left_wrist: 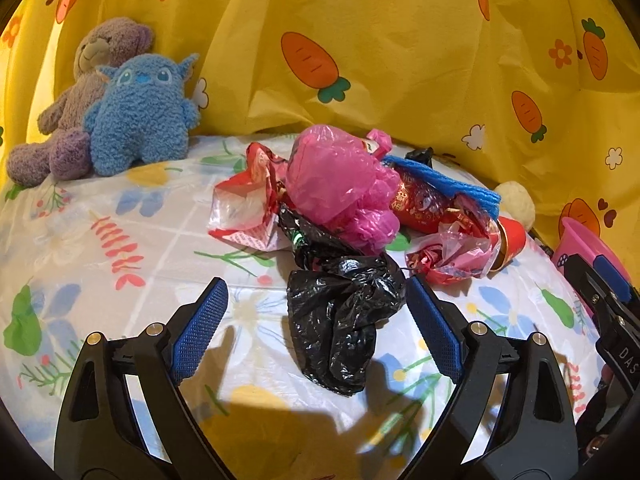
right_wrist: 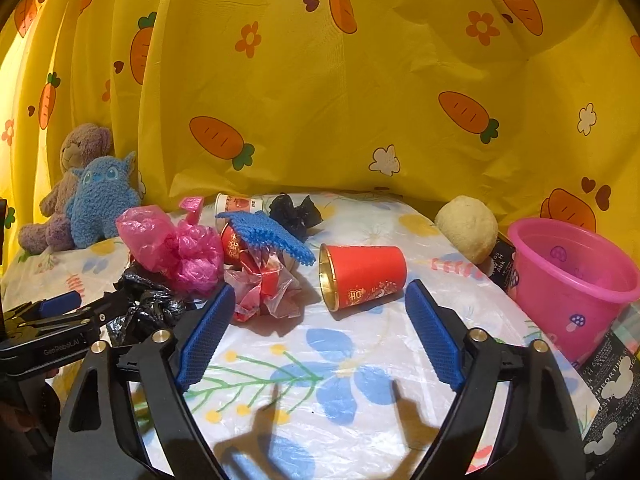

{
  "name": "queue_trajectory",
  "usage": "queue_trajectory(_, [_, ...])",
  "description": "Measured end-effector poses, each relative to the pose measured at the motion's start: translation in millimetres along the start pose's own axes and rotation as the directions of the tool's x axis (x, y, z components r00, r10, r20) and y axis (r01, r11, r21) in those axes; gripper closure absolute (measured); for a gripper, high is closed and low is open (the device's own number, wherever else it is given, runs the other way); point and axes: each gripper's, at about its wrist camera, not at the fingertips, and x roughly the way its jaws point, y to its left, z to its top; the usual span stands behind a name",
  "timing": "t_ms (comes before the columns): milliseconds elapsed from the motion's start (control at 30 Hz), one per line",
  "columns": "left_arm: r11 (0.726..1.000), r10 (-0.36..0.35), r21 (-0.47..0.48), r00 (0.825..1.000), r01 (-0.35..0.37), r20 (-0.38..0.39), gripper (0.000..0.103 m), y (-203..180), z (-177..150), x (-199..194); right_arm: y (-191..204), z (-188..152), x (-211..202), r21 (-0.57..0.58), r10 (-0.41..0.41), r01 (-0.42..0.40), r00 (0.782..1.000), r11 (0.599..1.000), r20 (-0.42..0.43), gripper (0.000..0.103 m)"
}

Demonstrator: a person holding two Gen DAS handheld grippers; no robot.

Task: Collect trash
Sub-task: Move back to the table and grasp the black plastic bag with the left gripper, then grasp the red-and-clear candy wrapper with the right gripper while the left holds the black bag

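Observation:
A heap of trash lies on a round table with a flowered cloth [left_wrist: 120, 216]. My left gripper [left_wrist: 316, 292] is open, its blue pads on either side of a crumpled black plastic bag [left_wrist: 340, 320] without pressing it. Behind that bag sit a pink plastic bag [left_wrist: 340, 184], red wrappers [left_wrist: 248, 200] and a blue knitted piece [left_wrist: 448, 180]. My right gripper [right_wrist: 320, 296] is open in front of a red paper cup [right_wrist: 364, 276] lying on its side, mouth toward the left. A pink bucket [right_wrist: 572, 280] stands at the right edge.
Two plush toys, a purple bear [left_wrist: 80, 92] and a blue creature [left_wrist: 140, 116], sit at the back left. A cream ball [right_wrist: 468, 228] rests near the bucket. A yellow carrot-print curtain [right_wrist: 360, 100] closes off the back. Another black bag [right_wrist: 296, 212] lies at the far side.

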Motion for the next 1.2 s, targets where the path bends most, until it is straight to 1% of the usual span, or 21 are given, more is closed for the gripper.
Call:
queue_trajectory(33, [1.000,-0.004,-0.004,1.000,0.004,-0.016,0.019,0.4,0.2,3.9,2.2,1.2,3.2,-0.003,0.005,-0.005,1.000,1.000,-0.008,0.024])
queue_trajectory(100, [1.000,-0.027,-0.012,0.998,0.027,-0.058,0.032,1.2,0.7,13.3,4.2,2.9,9.3,-0.003,0.020,-0.020,1.000,1.000,-0.021,0.025])
queue_trajectory(133, [0.999,-0.037,-0.018,0.996,0.036,-0.083,0.036,2.0,0.7,18.3,5.5,3.8,12.9,-0.003,0.026,-0.026,0.999,1.000,-0.028,0.027])
queue_trajectory(167, [0.999,-0.049,-0.025,0.994,0.047,-0.102,0.043,2.9,0.0,21.9,6.9,4.7,16.6,-0.002,0.030,-0.031,0.999,1.000,-0.037,0.029])
queue_trajectory(233, [0.997,-0.070,-0.039,0.989,0.065,-0.129,0.048,4.6,-1.2,27.2,9.5,5.3,23.5,0.000,0.039,-0.039,0.998,0.999,-0.051,0.030])
queue_trajectory(300, [0.996,-0.084,-0.046,0.986,0.078,-0.144,0.055,5.1,-1.7,30.2,11.6,5.6,31.0,0.001,0.047,-0.047,0.997,0.999,-0.068,0.031])
queue_trajectory(400, [0.994,-0.106,-0.053,0.980,0.098,-0.166,0.073,4.6,-2.8,33.6,14.7,6.3,40.8,-0.006,0.054,-0.055,0.994,0.998,-0.091,0.034])
queue_trajectory(433, [0.992,-0.116,-0.059,0.978,0.108,-0.171,0.077,5.3,-3.2,34.6,15.8,6.5,43.8,-0.008,0.056,-0.058,0.993,0.998,-0.099,0.036])
queue_trajectory(467, [0.991,-0.125,-0.066,0.977,0.115,-0.174,0.085,6.3,-3.7,34.7,16.8,6.7,47.0,-0.009,0.061,-0.063,0.992,0.998,-0.109,0.040])
queue_trajectory(500, [0.990,-0.133,-0.074,0.975,0.122,-0.175,0.092,7.6,-4.0,34.7,17.7,7.1,50.3,-0.008,0.066,-0.068,0.991,0.998,-0.120,0.041])
queue_trajectory(533, [0.988,-0.142,-0.083,0.974,0.129,-0.174,0.094,9.0,-4.3,34.4,18.5,7.1,53.5,-0.007,0.071,-0.073,0.989,0.997,-0.129,0.043])
queue_trajectory(567, [0.987,-0.151,-0.090,0.974,0.137,-0.171,0.098,10.2,-4.6,33.5,19.2,7.1,56.4,-0.006,0.073,-0.074,0.988,0.997,-0.138,0.046])
queue_trajectory(600, [0.986,-0.156,-0.091,0.973,0.142,-0.169,0.100,10.9,-4.9,32.2,19.9,7.1,59.5,-0.007,0.069,-0.070,0.987,0.998,-0.146,0.047])
queue_trajectory(700, [0.985,-0.164,-0.075,0.976,0.154,-0.140,0.101,11.9,-5.9,19.5,21.0,7.1,68.9,0.005,0.077,-0.078,0.982,0.997,-0.173,0.051])
queue_trajectory(767, [0.980,-0.192,-0.082,0.975,0.184,-0.112,0.101,13.4,-4.5,6.1,20.9,6.7,75.1,0.014,0.087,-0.085,0.978,0.996,-0.189,0.051])
queue_trajectory(833, [0.976,-0.206,-0.088,0.975,0.199,-0.077,0.101,15.8,-1.7,-8.4,22.1,5.6,80.4,0.021,0.093,-0.091,0.974,0.996,-0.204,0.051])
queue_trajectory(1033, [0.974,-0.206,-0.096,0.978,0.207,0.020,0.101,22.9,8.5,-41.9,29.0,7.4,93.9,0.024,0.116,-0.114,0.965,0.993,-0.236,0.052])
queue_trajectory(1067, [0.974,-0.205,-0.093,0.978,0.207,0.030,0.101,23.5,9.5,-45.1,30.4,7.4,95.9,0.023,0.123,-0.120,0.962,0.992,-0.243,0.059])
queue_trajectory(1167, [0.973,-0.211,-0.089,0.976,0.214,0.046,0.101,22.7,9.9,-50.8,33.4,6.4,100.2,0.021,0.146,-0.145,0.953,0.989,-0.264,0.071])
queue_trajectory(1200, [0.973,-0.209,-0.088,0.977,0.213,0.047,0.101,22.2,9.8,-51.0,33.5,6.2,100.0,0.021,0.152,-0.152,0.952,0.988,-0.265,0.073])
